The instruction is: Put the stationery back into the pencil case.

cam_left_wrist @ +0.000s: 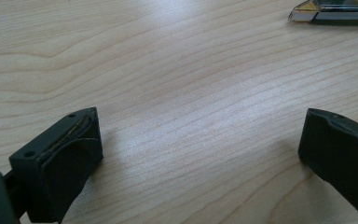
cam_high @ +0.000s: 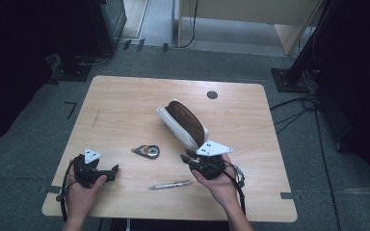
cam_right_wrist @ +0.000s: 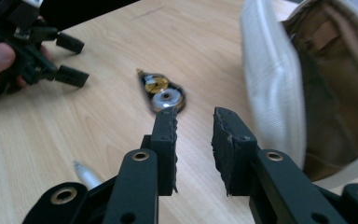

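From above, a pale wood table (cam_high: 125, 106) stands on grey carpet with dark stands around it; the white pouch (cam_high: 183, 122) lies at its middle, the right claw (cam_high: 189, 156) just beside its near end, empty. The left claw (cam_left_wrist: 200, 140) gapes over bare grain. The right gripper view shows narrowly parted jaws beside the pouch, with a tape dispenser (cam_right_wrist: 163, 93) beyond.

- table (cam_high: 125, 110): pale wood grain, smooth with a soft sheen
- pouch (cam_right_wrist: 270, 79): white ribbed cloth, brown lining
- tape dispenser (cam_right_wrist: 163, 95): glossy plastic, shiny metal hub
- gripper pads (cam_right_wrist: 168, 135): matt black, rough-edged
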